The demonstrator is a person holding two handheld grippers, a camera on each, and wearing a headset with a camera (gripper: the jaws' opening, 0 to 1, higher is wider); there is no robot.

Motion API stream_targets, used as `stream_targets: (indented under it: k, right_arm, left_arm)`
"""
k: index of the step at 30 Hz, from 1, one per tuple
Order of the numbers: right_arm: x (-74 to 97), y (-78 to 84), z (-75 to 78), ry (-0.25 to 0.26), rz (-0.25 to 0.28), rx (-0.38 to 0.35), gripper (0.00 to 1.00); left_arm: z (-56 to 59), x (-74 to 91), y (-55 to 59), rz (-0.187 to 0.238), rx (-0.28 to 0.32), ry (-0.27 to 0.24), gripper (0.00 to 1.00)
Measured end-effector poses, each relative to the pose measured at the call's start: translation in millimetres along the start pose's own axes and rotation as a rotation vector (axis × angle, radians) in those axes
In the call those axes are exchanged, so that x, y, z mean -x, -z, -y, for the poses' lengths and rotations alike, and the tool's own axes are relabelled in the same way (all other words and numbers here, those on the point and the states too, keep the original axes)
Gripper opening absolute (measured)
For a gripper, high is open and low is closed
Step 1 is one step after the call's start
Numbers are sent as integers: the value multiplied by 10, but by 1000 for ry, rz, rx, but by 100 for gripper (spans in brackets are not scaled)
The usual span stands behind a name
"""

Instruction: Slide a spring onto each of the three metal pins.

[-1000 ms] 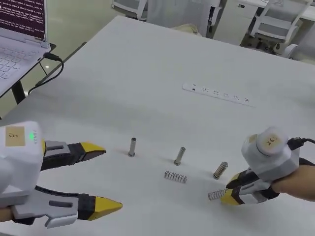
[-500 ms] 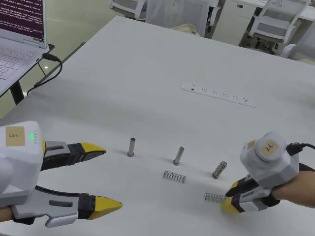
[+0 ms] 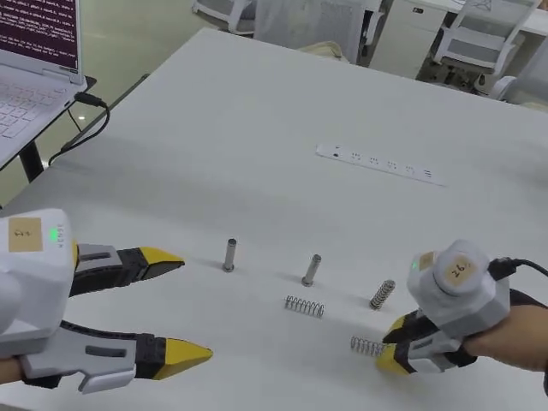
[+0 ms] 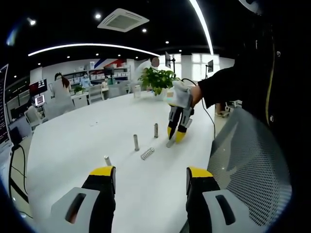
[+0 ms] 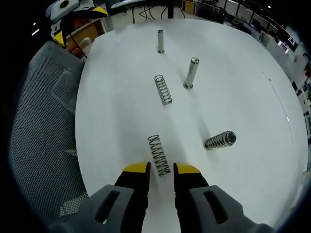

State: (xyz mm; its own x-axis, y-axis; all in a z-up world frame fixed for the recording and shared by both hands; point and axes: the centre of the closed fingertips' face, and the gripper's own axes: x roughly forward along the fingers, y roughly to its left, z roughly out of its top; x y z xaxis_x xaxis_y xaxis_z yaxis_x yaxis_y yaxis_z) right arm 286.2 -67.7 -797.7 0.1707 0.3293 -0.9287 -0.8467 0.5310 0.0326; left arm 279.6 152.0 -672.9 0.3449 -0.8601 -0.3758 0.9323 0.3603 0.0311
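At the far left of the head view, beyond the edge of the white desk (image 3: 257, 103), we see an open laptop (image 3: 30, 60) with a black cable (image 3: 92, 116) trailing from it. Nearer us, the left gripper (image 3: 187, 304) hovers over the desk's near-left part, its yellow-tipped jaws spread wide with nothing between them. To its right the left pin (image 3: 229, 255) stands bare and upright. Well apart from it, the middle pin (image 3: 312, 271) is bare too. Just in front of the middle pin a loose spring (image 3: 305, 306) lies flat on the desk, touching neither pin. Farther right, the right pin (image 3: 389, 285) already carries a fitted spring (image 3: 381, 298) around its shaft. We see the same in the right gripper view, where the coils reach up to the cap. Near that pin, on our side, a third spring (image 3: 366, 345) lies along the desk, and its right end sits between the jaws of the right gripper (image 3: 390, 347). Those jaws are drawn close on either side of the spring's end — we cannot tell whether they pinch it or only flank it. Farther back a white power strip (image 3: 381, 163) lies on the desk, and office chairs (image 3: 479, 38) stand beyond its far edge.
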Motion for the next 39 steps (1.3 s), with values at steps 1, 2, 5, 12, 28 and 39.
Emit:
stream_targets:
  k: [1, 2, 5, 12, 28, 39]
  right_arm:
    - [-3, -9, -7, -2, 0, 7, 17]
    - [-5, -17, -19, -7, 1, 11, 17]
    - [-17, -29, -49, -8, -2, 30, 16]
    - [-26, 28, -52, 0, -27, 83, 12]
    - [18, -57, -68, 10, -18, 117, 8]
    - [260, -504, -337, -22, 34, 189, 8]
  left_arm:
    - [0, 0, 0, 0, 0, 0, 54]
    - [0, -1, 0, 1, 1, 0, 54]
    - [0, -1, 7, 1, 3, -1, 54]
    - [5, 3, 11, 2, 5, -2, 54]
    - [60, -18, 5, 0, -6, 19, 52]
    - [191, -129, -49, -12, -48, 93, 49]
